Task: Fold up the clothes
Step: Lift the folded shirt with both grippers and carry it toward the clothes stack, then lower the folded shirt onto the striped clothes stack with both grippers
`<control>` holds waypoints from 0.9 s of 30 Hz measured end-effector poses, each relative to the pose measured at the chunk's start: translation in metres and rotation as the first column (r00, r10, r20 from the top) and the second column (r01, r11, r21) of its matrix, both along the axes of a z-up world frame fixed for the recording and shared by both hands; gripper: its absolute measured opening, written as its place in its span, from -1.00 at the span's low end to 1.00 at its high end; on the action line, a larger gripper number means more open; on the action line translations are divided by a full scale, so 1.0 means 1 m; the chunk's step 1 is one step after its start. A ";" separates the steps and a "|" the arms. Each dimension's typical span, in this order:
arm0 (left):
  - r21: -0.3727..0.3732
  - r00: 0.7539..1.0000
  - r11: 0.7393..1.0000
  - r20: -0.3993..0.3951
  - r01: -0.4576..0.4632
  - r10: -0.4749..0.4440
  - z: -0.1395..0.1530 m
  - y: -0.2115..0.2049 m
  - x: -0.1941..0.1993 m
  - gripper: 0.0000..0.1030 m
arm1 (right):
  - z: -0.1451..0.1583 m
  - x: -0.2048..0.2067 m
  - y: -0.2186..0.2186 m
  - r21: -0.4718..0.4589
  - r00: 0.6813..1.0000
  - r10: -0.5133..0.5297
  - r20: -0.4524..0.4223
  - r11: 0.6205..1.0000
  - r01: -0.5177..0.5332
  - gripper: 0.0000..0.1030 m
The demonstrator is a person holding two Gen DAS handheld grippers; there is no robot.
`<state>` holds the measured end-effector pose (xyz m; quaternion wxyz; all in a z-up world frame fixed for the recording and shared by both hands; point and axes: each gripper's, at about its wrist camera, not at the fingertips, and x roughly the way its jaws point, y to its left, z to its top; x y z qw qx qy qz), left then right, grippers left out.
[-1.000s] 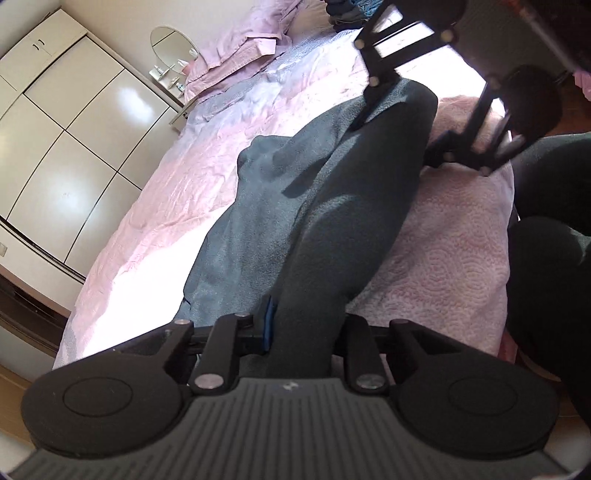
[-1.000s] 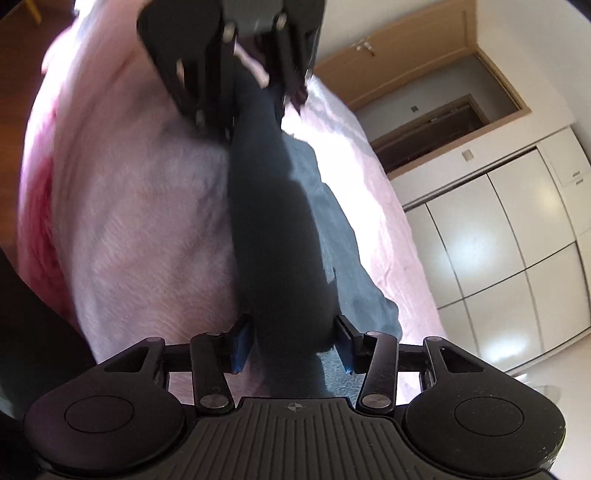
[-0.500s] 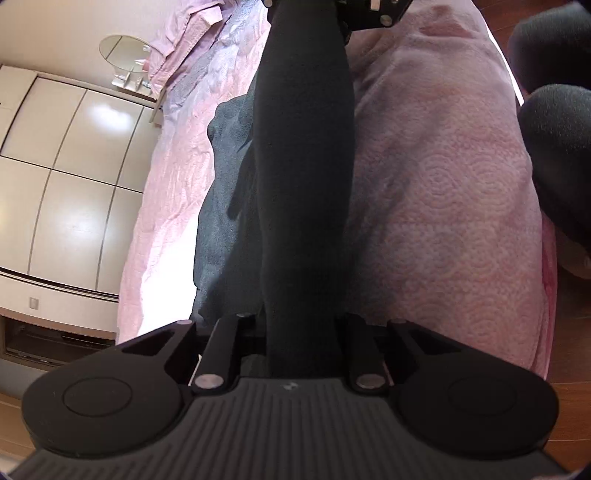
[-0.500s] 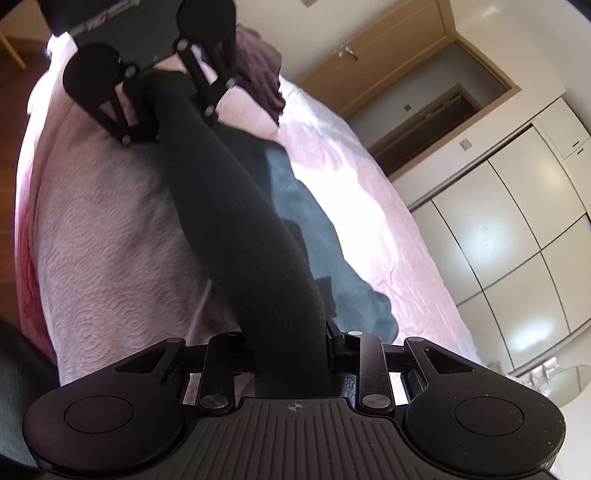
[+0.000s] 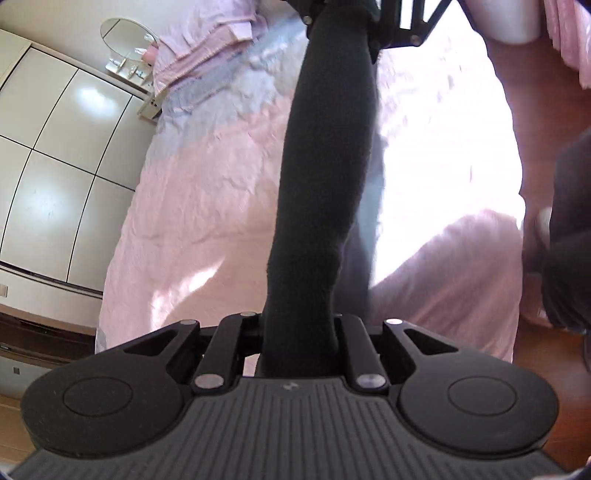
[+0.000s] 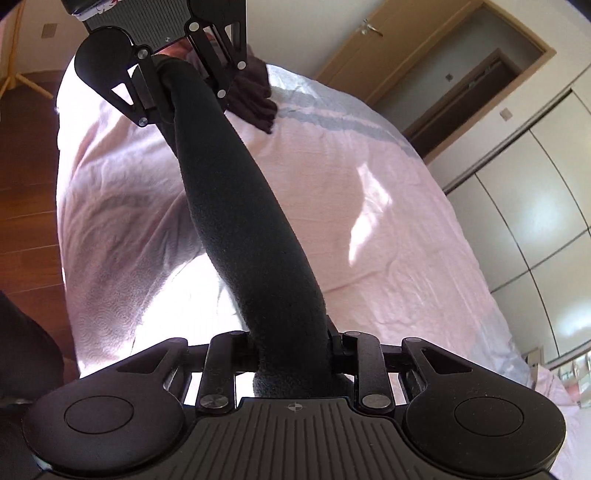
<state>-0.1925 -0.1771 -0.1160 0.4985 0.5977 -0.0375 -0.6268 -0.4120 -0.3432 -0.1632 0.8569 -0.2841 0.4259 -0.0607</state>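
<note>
We have one dark fleece garment strung as a bunched band between the two tools, up off the bed, likely so it hangs free and straightens before we lay it back down for a fold. Left tool is pinching one end of it, the cloth filling the gap at its jaws. Right tool is pinching the other end; its jaws have just been closing, with the fleece between them, so the grip looks freshly tightened. Each wrist view shows the other tool at the far end of the band, so the span is taut enough to stay off the pink bedspread; in the left view a lower part of the garment hangs behind the band. Count: two tools, one garment in hand, one dark maroon cloth pile lying on the bed beyond it, one set of white wardrobe doors, one round mirror on a stand by the pillows, one wooden door.
</note>
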 end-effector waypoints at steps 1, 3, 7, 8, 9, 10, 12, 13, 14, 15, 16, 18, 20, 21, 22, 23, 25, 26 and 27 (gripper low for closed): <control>-0.002 1.000 1.000 -0.014 0.006 -0.006 0.018 -0.004 -0.003 -0.76 | 0.020 -0.006 -0.001 0.005 1.000 -0.014 -0.011 1.000 0.014 -0.50; -0.011 0.999 0.999 -0.031 0.044 -0.044 0.047 -0.014 -0.013 -0.76 | 0.054 -0.017 -0.006 0.009 0.998 -0.050 -0.029 0.999 0.050 -0.50; -0.062 0.986 0.986 -0.058 0.152 -0.156 0.084 -0.046 -0.037 -0.76 | 0.110 -0.053 -0.011 -0.011 0.988 -0.150 -0.042 0.989 0.150 -0.50; -0.080 0.980 0.980 -0.061 0.184 -0.189 0.092 -0.056 -0.045 -0.76 | 0.120 -0.063 -0.014 -0.019 0.982 -0.187 -0.037 0.982 0.187 -0.50; -0.101 0.972 0.970 -0.063 0.219 -0.226 0.100 -0.066 -0.054 -0.76 | 0.130 -0.073 -0.017 -0.028 0.973 -0.227 -0.032 0.974 0.226 -0.50; -0.123 0.963 0.959 -0.063 0.254 -0.263 0.108 -0.077 -0.063 -0.76 | 0.140 -0.084 -0.022 -0.037 0.964 -0.266 -0.027 0.964 0.265 -0.50; -0.164 0.938 0.931 -0.071 0.325 -0.339 0.125 -0.104 -0.083 -0.76 | 0.160 -0.107 -0.031 -0.060 0.940 -0.342 -0.015 0.938 0.340 -0.50; -0.187 0.923 0.914 -0.073 0.360 -0.379 0.134 -0.118 -0.096 -0.76 | 0.170 -0.121 -0.036 -0.073 0.925 -0.379 -0.006 0.923 0.378 -0.50; -0.211 0.906 0.895 -0.078 0.392 -0.415 0.144 -0.134 -0.109 -0.75 | 0.182 -0.135 -0.041 -0.089 0.909 -0.416 0.007 0.905 0.415 -0.50; -0.235 0.888 0.874 -0.078 0.425 -0.453 0.154 -0.151 -0.125 -0.75 | 0.193 -0.151 -0.048 -0.104 0.891 -0.453 0.021 0.886 0.452 -0.50; -0.258 0.869 0.851 -0.073 0.457 -0.489 0.164 -0.170 -0.142 -0.75 | 0.205 -0.167 -0.055 -0.119 0.872 -0.489 0.036 0.864 0.489 -0.50; -0.305 0.829 0.801 -0.060 0.515 -0.556 0.184 -0.205 -0.178 -0.75 | 0.227 -0.202 -0.074 -0.151 0.833 -0.549 0.071 0.819 0.553 -0.50; -0.354 0.795 0.753 -0.042 0.554 -0.605 0.204 -0.243 -0.219 -0.75 | 0.250 -0.240 -0.097 -0.190 0.795 -0.596 0.113 0.772 0.606 -0.50; -0.378 0.780 0.730 -0.034 0.569 -0.625 0.214 -0.265 -0.241 -0.75 | 0.261 -0.260 -0.110 -0.208 0.777 -0.615 0.135 0.749 0.629 -0.50; -0.401 0.767 0.710 -0.026 0.579 -0.641 0.223 -0.288 -0.264 -0.75 | 0.272 -0.280 -0.125 -0.227 0.761 -0.630 0.158 0.727 0.649 -0.49; -0.422 0.758 0.693 -0.021 0.585 -0.652 0.232 -0.313 -0.288 -0.75 | 0.282 -0.301 -0.141 -0.245 0.747 -0.640 0.180 0.706 0.664 -0.49; -0.454 0.748 0.665 0.005 0.593 -0.664 0.244 -0.357 -0.336 -0.75 | 0.301 -0.346 -0.178 -0.281 0.730 -0.649 0.217 0.674 0.683 -0.49; -0.465 0.747 0.658 0.012 0.593 -0.664 0.249 -0.382 -0.360 -0.75 | 0.307 -0.368 -0.201 -0.299 0.726 -0.648 0.230 0.663 0.686 -0.49; -0.468 0.751 0.659 0.015 0.589 -0.660 0.253 -0.409 -0.384 -0.75 | 0.311 -0.390 -0.226 -0.313 0.725 -0.646 0.238 0.656 0.687 -0.49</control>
